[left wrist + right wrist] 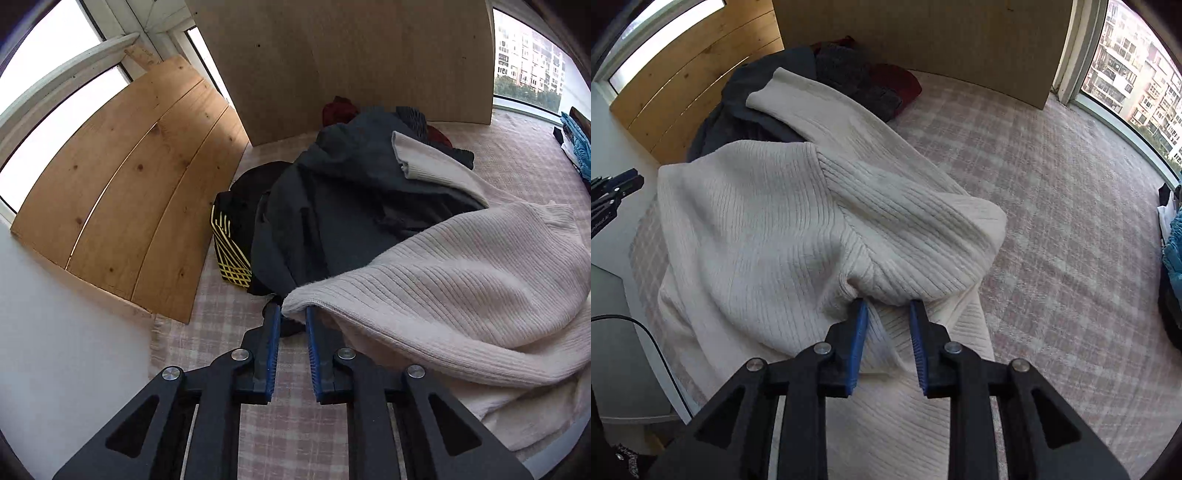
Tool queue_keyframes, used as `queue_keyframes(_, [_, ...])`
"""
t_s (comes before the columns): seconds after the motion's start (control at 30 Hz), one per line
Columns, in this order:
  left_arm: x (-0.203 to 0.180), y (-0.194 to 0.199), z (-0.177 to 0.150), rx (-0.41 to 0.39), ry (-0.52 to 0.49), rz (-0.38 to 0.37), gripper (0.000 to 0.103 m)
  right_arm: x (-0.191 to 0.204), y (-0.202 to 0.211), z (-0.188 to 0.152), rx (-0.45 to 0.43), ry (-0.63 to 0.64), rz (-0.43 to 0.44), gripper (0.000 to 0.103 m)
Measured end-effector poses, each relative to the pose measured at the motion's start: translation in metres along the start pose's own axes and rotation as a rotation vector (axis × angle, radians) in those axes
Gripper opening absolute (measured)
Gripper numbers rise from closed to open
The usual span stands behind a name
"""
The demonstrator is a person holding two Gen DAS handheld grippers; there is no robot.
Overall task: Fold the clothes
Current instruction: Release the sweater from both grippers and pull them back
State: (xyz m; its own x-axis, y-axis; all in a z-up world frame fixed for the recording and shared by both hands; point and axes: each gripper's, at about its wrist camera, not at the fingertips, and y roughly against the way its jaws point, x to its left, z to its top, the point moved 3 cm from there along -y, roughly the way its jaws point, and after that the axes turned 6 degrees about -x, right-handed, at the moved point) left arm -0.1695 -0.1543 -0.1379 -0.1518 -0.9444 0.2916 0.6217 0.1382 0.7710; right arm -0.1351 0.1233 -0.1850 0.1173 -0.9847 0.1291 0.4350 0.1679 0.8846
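Left wrist view: the left gripper (293, 314) has its jaws slightly parted at the edge of the sweater (461, 288); a fold of knit lies at the fingertips, but the pads do not press on it. The sweater lies on the checked cloth (229, 328), draped partly over a dark garment (332, 206) in a pile beside wooden boards (122, 206). Right wrist view: the right gripper (888, 306) is likewise released, jaws apart, with the sweater's (798, 206) bunched edge at the tips, not clamped.
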Motion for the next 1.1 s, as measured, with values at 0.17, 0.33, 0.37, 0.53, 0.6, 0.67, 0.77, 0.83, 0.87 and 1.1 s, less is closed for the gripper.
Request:
queue_keyframes(0.17, [0.000, 0.037, -0.022, -0.049, 0.025, 0.029, 0.030, -0.051, 0.059, -0.012, -0.129, -0.200, 0.093, 0.030])
queue_keyframes(0.33, [-0.043, 0.081, -0.020, -0.126, 0.118, -0.088, 0.041, -0.078, 0.092, -0.051, -0.157, -0.150, 0.019, 0.042])
queue_keyframes(0.37, [-0.059, 0.085, -0.020, -0.131, 0.135, -0.121, 0.043, -0.076, 0.090, -0.059, -0.132, -0.120, 0.028, 0.043])
queue_keyframes(0.53, [-0.156, 0.090, -0.031, -0.074, 0.195, -0.301, 0.050, -0.090, 0.081, -0.099, -0.086, 0.004, -0.060, 0.043])
queue_keyframes(0.6, [-0.196, 0.093, -0.035, -0.051, 0.167, -0.330, 0.050, -0.110, 0.077, -0.113, -0.072, -0.021, -0.061, 0.043])
queue_keyframes(0.67, [-0.237, 0.098, -0.039, -0.038, 0.129, -0.357, 0.050, -0.136, 0.076, -0.123, -0.078, -0.066, -0.097, 0.043])
queue_keyframes(0.77, [-0.283, 0.110, -0.032, -0.068, 0.102, -0.370, 0.050, -0.177, 0.076, -0.135, -0.114, -0.147, -0.154, 0.043])
queue_keyframes(0.83, [-0.310, 0.113, -0.022, -0.099, 0.107, -0.366, 0.052, -0.203, 0.072, -0.142, -0.128, -0.210, -0.179, 0.043])
queue_keyframes(0.87, [-0.323, 0.112, -0.017, -0.113, 0.114, -0.364, 0.054, -0.214, 0.069, -0.146, -0.135, -0.241, -0.187, 0.043])
queue_keyframes(1.1, [-0.407, 0.085, 0.016, -0.173, 0.090, -0.340, 0.056, -0.239, 0.056, -0.153, -0.213, -0.266, -0.301, 0.048])
